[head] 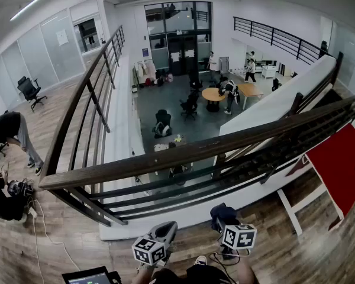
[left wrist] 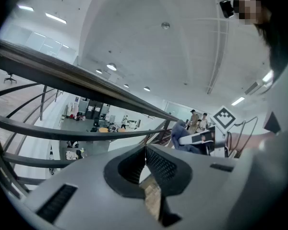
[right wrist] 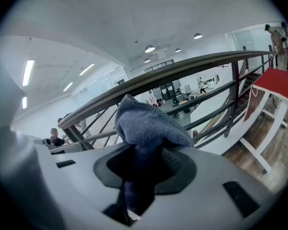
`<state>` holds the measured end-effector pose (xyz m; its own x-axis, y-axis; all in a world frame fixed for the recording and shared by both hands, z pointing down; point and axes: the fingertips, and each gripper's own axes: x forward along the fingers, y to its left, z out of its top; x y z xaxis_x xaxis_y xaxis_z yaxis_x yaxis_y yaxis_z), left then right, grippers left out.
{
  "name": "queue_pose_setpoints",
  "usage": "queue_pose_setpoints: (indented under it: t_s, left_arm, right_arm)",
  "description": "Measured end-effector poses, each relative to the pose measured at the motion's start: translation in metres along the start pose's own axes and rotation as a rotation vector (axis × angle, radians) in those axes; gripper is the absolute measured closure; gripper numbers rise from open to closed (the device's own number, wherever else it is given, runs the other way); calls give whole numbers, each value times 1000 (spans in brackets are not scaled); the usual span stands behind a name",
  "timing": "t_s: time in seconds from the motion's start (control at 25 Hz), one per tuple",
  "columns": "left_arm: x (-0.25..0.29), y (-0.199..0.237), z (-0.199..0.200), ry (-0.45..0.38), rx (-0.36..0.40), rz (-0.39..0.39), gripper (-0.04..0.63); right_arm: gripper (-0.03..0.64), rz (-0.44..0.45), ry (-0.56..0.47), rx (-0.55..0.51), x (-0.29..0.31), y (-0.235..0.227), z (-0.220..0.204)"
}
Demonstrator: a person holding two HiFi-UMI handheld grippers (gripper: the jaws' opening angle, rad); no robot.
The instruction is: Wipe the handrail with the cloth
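The dark wooden handrail (head: 183, 154) crosses the head view from lower left to upper right, above black metal bars. Both grippers sit low, below and in front of it, apart from the rail. My right gripper (head: 223, 219) is shut on a blue-grey cloth (head: 220, 212); in the right gripper view the cloth (right wrist: 146, 126) bulges out of the gripper (right wrist: 146, 153) below the handrail (right wrist: 182, 71). My left gripper (head: 164, 231) is shut with nothing in it; in its own view the gripper (left wrist: 145, 151) points up at the handrail (left wrist: 86, 83), with the cloth (left wrist: 182, 135) at right.
A red board (head: 340, 161) on a white frame (head: 296, 209) leans at the right. At the left a person (head: 9, 129) bends over, with dark gear (head: 9, 197) and a cable (head: 44, 229) on the wooden floor. Beyond the rail lies a lower atrium (head: 183, 108) with tables and people.
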<state>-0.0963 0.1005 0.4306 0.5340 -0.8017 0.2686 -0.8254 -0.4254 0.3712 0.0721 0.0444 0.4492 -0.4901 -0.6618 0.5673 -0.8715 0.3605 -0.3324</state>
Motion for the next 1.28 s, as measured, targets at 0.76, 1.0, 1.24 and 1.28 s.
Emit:
queue_pose_setpoints:
  t_s: [0.76,1.0,1.24,1.28]
  left_arm:
    - [65,37,31,65,50,-3,595]
    - [88,73,52,52,36,-38,595]
    - [98,109,74,40,5,-31,595]
    - [99,115,76,35,-1,-25,595]
  right_arm:
    - [508,234,-155,-221,91,94,205]
    - [508,277,-151,-336,135,162,232]
    - [508,274,-85,-441,183,195,234]
    - [508,270,-74,-450,188,194,234]
